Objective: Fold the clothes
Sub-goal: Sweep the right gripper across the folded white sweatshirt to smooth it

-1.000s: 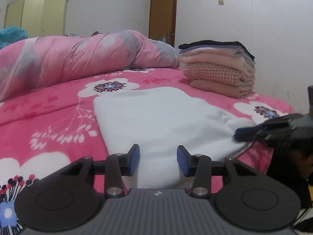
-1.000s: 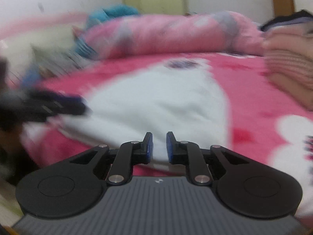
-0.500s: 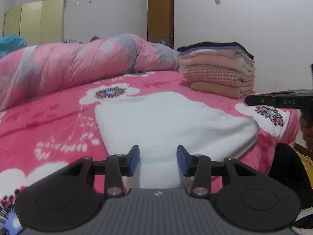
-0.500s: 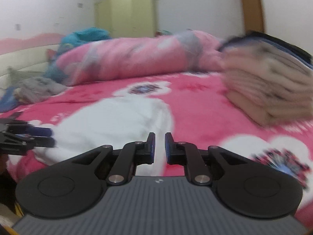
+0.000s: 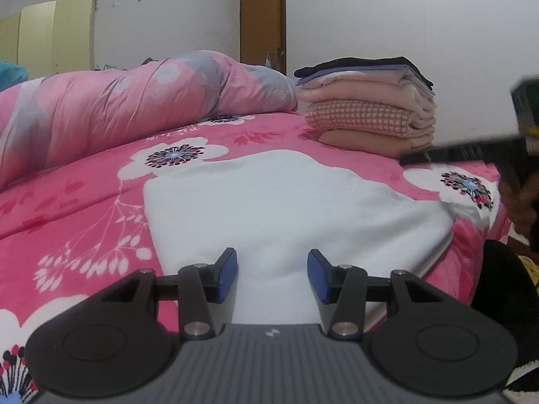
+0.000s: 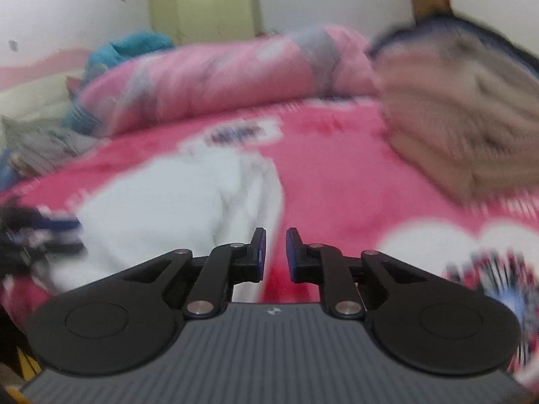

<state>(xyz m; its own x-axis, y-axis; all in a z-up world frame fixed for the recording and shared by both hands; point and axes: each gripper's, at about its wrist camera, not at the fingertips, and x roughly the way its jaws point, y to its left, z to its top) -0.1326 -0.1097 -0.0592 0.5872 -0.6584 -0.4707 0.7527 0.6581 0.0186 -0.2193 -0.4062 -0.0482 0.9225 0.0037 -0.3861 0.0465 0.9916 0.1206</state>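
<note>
As our right gripper (image 6: 273,252) is lifting off the white garment (image 5: 286,208) and swinging toward the stack (image 5: 367,121), its empty jaws are opening. Our left gripper (image 5: 272,274) is spreading too, gripping nothing; the garment is lying folded on the bed (image 5: 84,202), seemingly finished.

No words or numbers to read anywhere. Only a small pale logo mark on the grey ribbed body of the left gripper (image 5: 271,277), and the same mark on the right gripper (image 6: 275,251). Too tiny to tell as letters.
</note>
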